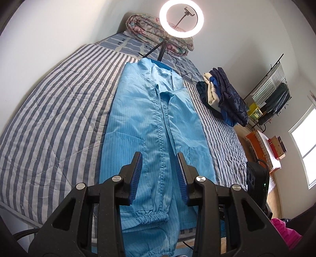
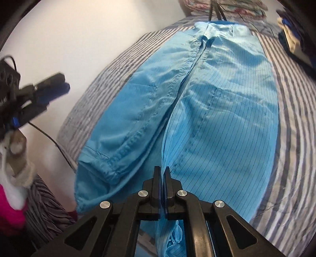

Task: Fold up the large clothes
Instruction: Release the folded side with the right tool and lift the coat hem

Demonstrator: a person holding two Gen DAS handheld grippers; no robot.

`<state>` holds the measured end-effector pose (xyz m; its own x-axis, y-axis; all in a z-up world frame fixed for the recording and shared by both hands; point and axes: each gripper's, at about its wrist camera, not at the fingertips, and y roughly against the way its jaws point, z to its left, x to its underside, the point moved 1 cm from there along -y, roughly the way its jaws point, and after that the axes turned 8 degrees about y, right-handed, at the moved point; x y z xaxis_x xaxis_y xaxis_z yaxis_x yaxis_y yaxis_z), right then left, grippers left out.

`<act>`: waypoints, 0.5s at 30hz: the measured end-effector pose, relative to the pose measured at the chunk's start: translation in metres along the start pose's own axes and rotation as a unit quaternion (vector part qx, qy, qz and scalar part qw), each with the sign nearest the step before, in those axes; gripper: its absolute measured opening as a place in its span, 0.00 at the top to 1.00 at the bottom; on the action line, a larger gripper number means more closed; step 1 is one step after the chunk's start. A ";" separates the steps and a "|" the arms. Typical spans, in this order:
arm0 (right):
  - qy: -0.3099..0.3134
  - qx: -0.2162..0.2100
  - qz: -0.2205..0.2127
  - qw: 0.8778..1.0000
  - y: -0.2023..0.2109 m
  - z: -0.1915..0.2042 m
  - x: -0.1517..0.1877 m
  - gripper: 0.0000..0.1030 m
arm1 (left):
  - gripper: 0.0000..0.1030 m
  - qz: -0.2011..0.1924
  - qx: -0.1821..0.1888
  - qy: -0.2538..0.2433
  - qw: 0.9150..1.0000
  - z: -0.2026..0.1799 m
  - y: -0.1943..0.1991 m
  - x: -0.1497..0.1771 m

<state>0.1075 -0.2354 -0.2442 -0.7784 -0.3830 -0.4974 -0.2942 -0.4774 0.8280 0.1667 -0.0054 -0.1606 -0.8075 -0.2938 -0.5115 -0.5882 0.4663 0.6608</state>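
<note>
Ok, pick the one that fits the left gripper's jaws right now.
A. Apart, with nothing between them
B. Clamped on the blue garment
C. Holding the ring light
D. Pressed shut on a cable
A: in the left wrist view the left gripper has its jaws standing apart above the blue garment, with no cloth pinched between them.

Ring light: on tripod, far ahead of left gripper
Rolled floral quilt: behind it, at bed's head
Striped bedspread: under and left
Dark jacket pile: ahead right
Window: far right
</note>
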 end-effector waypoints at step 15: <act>-0.094 0.034 -0.095 0.990 0.092 -0.057 0.075 0.75 | 0.63 0.054 -0.032 0.031 0.998 0.064 -0.015 0.017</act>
<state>0.0538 -0.3532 -0.2203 -0.7928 -0.1339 -0.5946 -0.4778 -0.4692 0.7427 0.1648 0.0359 -0.2148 -0.8664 -0.2969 -0.4015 -0.4975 0.4453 0.7444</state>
